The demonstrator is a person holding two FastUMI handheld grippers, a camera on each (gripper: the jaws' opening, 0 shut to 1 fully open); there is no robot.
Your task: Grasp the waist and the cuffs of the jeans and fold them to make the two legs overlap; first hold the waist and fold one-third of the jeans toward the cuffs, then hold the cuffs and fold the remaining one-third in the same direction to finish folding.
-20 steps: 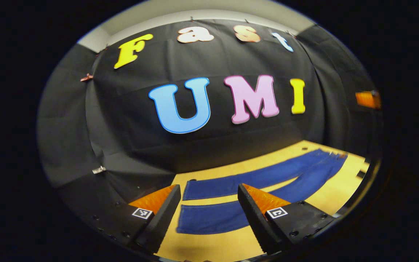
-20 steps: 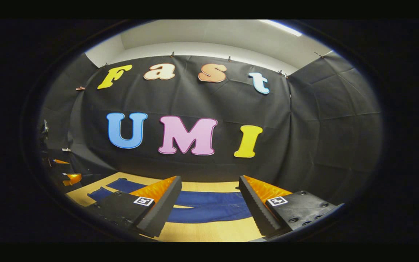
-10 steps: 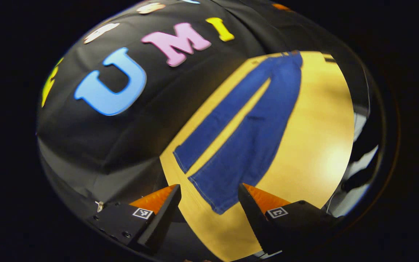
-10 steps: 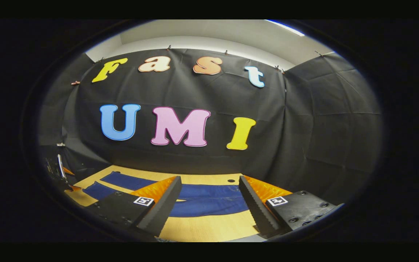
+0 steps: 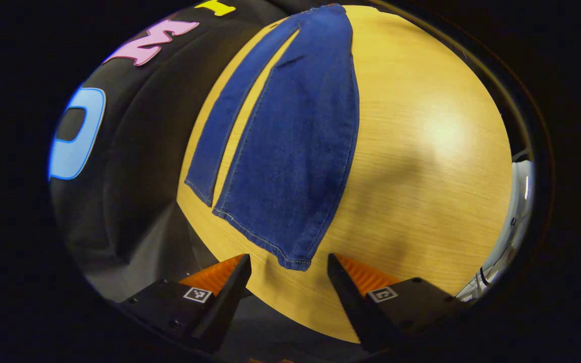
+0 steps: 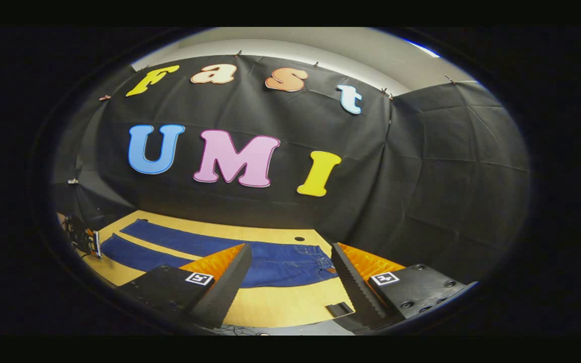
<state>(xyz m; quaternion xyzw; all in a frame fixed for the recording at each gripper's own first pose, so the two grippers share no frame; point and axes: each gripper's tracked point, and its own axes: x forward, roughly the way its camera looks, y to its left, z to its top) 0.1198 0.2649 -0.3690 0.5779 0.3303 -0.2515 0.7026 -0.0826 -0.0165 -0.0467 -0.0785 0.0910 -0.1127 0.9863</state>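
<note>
Blue jeans (image 5: pixel 290 146) lie flat on the wooden table (image 5: pixel 421 191), legs spread slightly apart. In the left gripper view the near leg's cuff (image 5: pixel 270 242) lies just ahead of my left gripper (image 5: pixel 289 264), which is open and hovers above the table's end with nothing between its fingers. In the right gripper view the jeans (image 6: pixel 275 262) run leftward from the waist (image 6: pixel 315 259), which lies just beyond my right gripper (image 6: pixel 290 257). That gripper is open and empty, held above the table's front edge. The other gripper (image 6: pixel 86 239) shows small at the far left near the cuffs.
A small dark hole (image 6: pixel 299 238) sits in the table (image 6: pixel 280 302) behind the waist. A small dark flat piece (image 6: pixel 338 309) lies at the table's front edge near my right gripper. Black cloth walls close in behind and beside the table.
My left gripper has tilted down and moved in toward the near leg's cuff, which now looms large. My right gripper has tilted down slightly, bringing the waist into sight between its fingers.
</note>
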